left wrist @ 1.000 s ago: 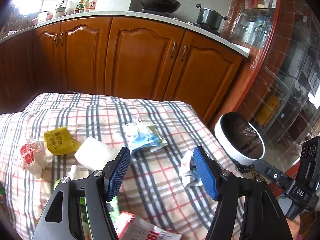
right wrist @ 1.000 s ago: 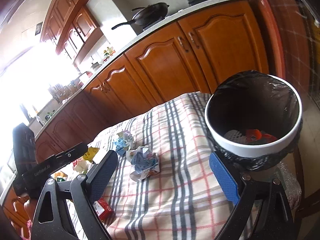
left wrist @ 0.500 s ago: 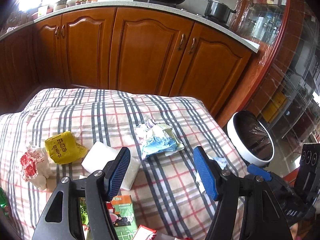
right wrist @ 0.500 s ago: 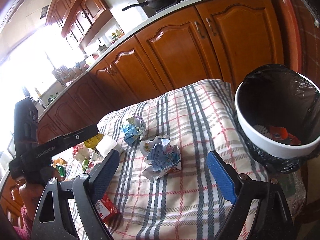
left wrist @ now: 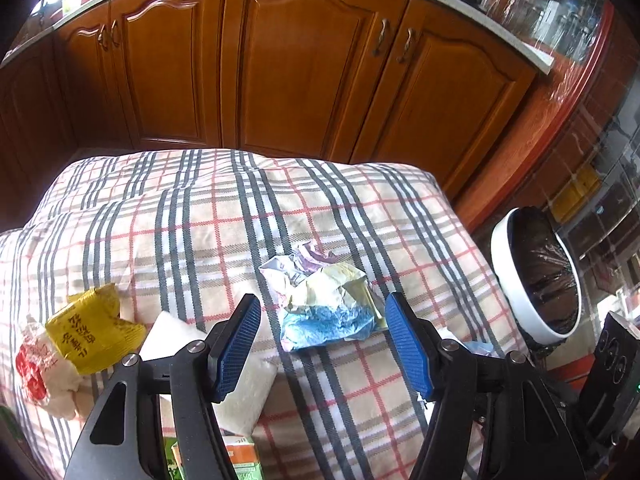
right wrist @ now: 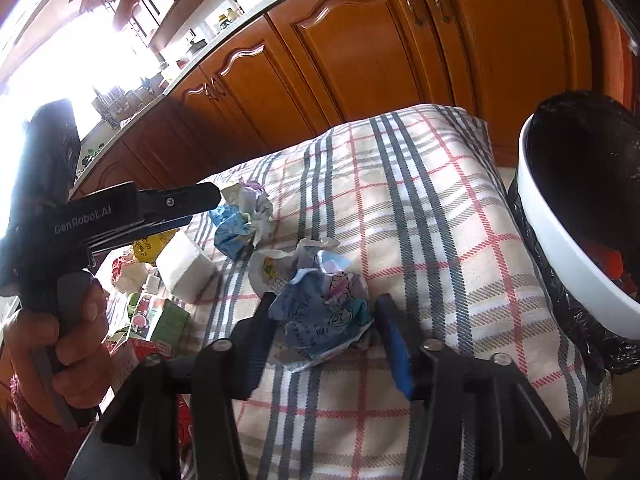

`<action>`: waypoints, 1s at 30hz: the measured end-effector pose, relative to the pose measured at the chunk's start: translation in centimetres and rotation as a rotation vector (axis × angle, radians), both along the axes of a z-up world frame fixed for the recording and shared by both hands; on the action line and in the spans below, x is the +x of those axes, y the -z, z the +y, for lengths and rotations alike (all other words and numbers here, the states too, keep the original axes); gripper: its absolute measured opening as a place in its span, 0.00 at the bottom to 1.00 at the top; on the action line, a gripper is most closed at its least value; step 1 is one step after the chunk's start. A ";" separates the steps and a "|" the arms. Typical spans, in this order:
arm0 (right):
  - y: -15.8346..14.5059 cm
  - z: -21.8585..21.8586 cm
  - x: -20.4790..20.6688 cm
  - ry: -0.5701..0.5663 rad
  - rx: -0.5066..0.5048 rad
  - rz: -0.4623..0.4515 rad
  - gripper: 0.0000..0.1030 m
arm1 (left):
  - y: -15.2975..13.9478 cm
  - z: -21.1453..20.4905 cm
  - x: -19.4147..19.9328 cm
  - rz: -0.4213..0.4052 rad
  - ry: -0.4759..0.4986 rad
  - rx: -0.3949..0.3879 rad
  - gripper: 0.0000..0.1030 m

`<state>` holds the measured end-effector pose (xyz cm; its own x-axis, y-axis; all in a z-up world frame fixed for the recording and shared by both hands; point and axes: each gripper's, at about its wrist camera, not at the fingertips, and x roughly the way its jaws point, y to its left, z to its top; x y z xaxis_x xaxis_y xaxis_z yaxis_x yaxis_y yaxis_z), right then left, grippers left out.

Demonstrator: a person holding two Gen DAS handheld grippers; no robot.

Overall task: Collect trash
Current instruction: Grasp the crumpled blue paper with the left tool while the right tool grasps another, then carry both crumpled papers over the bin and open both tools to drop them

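Observation:
On the plaid cloth (left wrist: 192,236) lies a crumpled blue-and-yellow wrapper (left wrist: 324,304). My left gripper (left wrist: 322,312) is open, its blue pads (left wrist: 236,340) on either side of the wrapper's near edge and not touching it. A second crumpled wrapper (right wrist: 320,312), blue and white, sits between the fingers of my right gripper (right wrist: 324,316). Those jaws are closing; the pads stand right at its sides without visibly squeezing it. The white bin (right wrist: 560,260) with a black liner stands off the cloth's right edge, also the bin (left wrist: 516,308) in the left wrist view.
At the left of the cloth lie a yellow packet (left wrist: 92,332), a red-and-white wrapper (left wrist: 36,376), a white tissue pack (left wrist: 240,376) and a green carton (right wrist: 160,316). A hand (right wrist: 76,336) holds the left gripper's handle. Wooden cabinets (left wrist: 304,60) stand behind.
Both grippers came forward and down toward the cloth. The right jaws narrowed around the blue-and-white wrapper. The blue-and-yellow wrapper now lies between the left fingertips.

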<state>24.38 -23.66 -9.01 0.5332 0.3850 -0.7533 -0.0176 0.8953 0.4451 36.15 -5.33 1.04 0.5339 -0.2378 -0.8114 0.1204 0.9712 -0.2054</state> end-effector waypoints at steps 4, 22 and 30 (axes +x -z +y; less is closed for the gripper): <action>0.0 -0.2 -0.1 -0.003 0.006 -0.003 0.33 | 0.8 -1.3 1.0 0.038 0.041 0.043 0.35; -4.2 -4.0 -4.4 0.090 0.033 -0.111 0.30 | -1.8 -1.8 -4.7 -0.097 0.122 -0.029 0.20; -5.8 -6.2 -6.6 0.143 0.003 -0.141 0.30 | -2.7 -2.6 -8.3 -0.130 0.163 -0.087 0.20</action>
